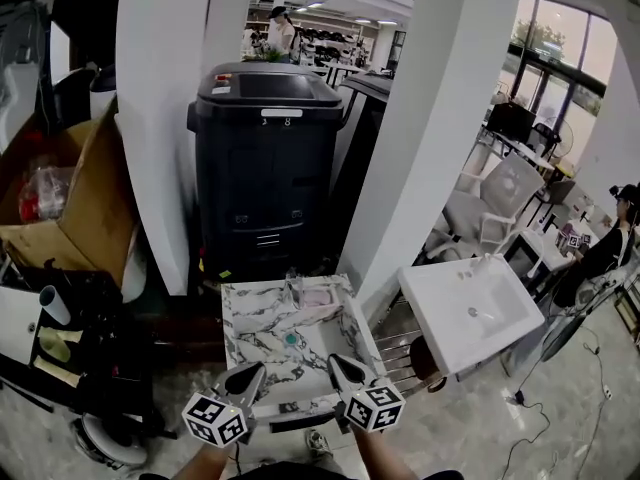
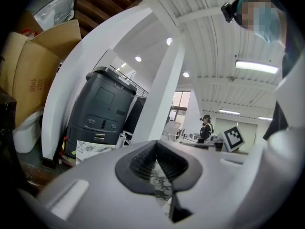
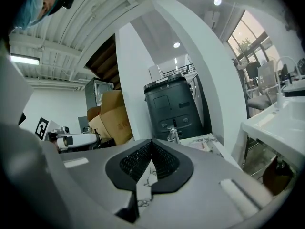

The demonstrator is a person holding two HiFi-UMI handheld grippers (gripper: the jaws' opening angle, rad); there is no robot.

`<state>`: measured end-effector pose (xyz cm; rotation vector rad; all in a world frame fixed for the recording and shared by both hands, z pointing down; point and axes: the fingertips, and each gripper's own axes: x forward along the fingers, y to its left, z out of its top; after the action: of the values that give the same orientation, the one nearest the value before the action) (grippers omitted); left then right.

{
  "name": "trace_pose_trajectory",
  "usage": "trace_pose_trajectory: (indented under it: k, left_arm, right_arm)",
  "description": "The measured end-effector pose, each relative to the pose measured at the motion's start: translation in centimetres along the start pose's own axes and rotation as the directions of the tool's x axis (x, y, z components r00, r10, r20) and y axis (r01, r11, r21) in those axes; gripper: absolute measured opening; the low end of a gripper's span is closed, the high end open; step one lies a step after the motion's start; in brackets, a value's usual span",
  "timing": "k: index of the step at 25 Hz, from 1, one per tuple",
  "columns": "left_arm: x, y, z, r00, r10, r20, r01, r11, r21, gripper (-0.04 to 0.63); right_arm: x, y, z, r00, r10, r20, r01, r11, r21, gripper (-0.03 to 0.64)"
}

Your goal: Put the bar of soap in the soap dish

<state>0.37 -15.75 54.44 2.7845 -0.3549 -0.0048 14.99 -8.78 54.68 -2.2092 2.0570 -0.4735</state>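
Observation:
A pink bar of soap (image 1: 318,297) lies at the far end of a small marble-patterned sink top (image 1: 262,320), just right of its faucet (image 1: 293,288); it seems to rest on a pale soap dish, though the detail is too small to be sure. A pinkish patch of the soap (image 3: 206,146) also shows in the right gripper view. Both grippers hover side by side over the near edge of the sink top, well short of the soap. My left gripper (image 1: 255,370) (image 2: 156,144) is shut and holds nothing. My right gripper (image 1: 337,360) (image 3: 151,142) is shut and holds nothing.
A tall black machine (image 1: 265,158) stands behind the sink top between two white columns (image 1: 165,118) (image 1: 430,138). Cardboard boxes (image 1: 80,198) and dark clutter fill the left. A white washbasin (image 1: 470,308) sits to the right, with a person seated (image 1: 610,243) beyond it.

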Motion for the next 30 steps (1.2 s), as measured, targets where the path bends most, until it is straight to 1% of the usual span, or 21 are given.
trace_pose_trajectory:
  k: [4, 8, 13, 30]
  left_arm:
    - [-0.7, -0.7, -0.5, 1.000, -0.023, -0.011, 0.023, 1.000, 0.004, 0.052]
    - [-1.6, -1.0, -1.3, 0.999, -0.030, -0.026, 0.030, 1.000, 0.003, 0.052]
    - [-2.7, -1.2, -2.2, 0.999, -0.034, -0.042, 0.034, 0.999, -0.001, 0.052]
    - [-3.8, -1.2, -3.1, 0.999, -0.019, -0.047, 0.018, 1.000, -0.019, 0.052]
  right_arm:
    - [-1.4, 0.9, -1.5, 1.000, -0.010, -0.020, 0.010, 1.000, -0.002, 0.003]
    - [-2.5, 1.5, -2.6, 1.000, -0.023, -0.021, 0.023, 1.000, 0.005, 0.002]
    - [-2.9, 2.6, -4.0, 0.999, -0.020, -0.029, 0.021, 0.999, 0.033, 0.002]
    - [-3.5, 3.4, -4.9, 1.000, -0.019, -0.025, 0.021, 0.998, 0.055, 0.002]
